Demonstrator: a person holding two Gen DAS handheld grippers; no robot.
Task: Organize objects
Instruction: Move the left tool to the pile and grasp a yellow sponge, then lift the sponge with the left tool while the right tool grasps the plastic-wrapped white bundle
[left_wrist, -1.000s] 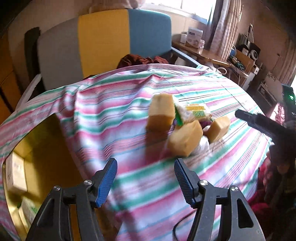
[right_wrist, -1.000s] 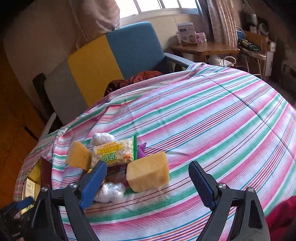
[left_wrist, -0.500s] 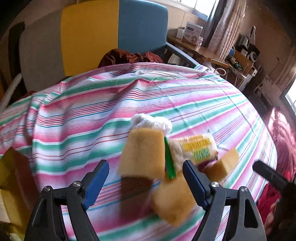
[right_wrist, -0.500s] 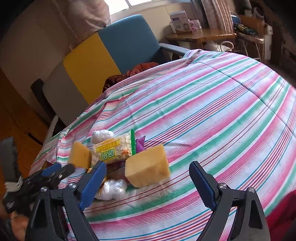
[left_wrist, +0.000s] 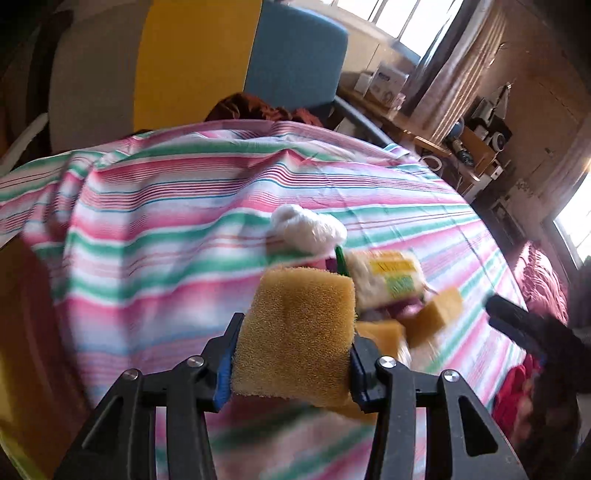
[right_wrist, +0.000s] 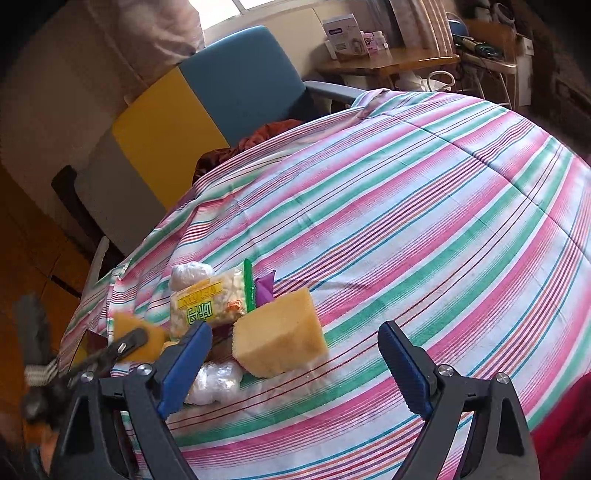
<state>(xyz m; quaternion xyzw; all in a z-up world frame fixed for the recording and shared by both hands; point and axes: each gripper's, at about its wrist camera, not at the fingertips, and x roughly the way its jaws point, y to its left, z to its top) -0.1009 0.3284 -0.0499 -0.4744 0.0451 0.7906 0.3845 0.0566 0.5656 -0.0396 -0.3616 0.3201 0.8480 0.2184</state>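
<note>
A pile of objects lies on the striped tablecloth (right_wrist: 406, 206). My left gripper (left_wrist: 291, 363) is shut on a yellow sponge (left_wrist: 295, 332); the same sponge (right_wrist: 138, 334) shows at the pile's left edge in the right wrist view. Behind it lie a white plastic-wrapped ball (left_wrist: 308, 229), a snack packet (left_wrist: 388, 277) and two more sponges (left_wrist: 437, 315). My right gripper (right_wrist: 291, 365) is open, hovering over a large sponge (right_wrist: 280, 338). The snack packet (right_wrist: 208, 299), a purple wrapper (right_wrist: 266, 286) and two white wrapped balls (right_wrist: 218, 382) lie beside it.
A grey, yellow and blue chair (right_wrist: 192, 122) stands behind the table with a dark red cloth (right_wrist: 258, 138) on its seat. A wooden side table (right_wrist: 388, 61) with boxes stands at the back right. The cloth's left edge (left_wrist: 48, 221) drops off towards a yellow area.
My left gripper moved forward onto the nearest yellow sponge and closed on it. My right gripper stayed open and barely moved.
</note>
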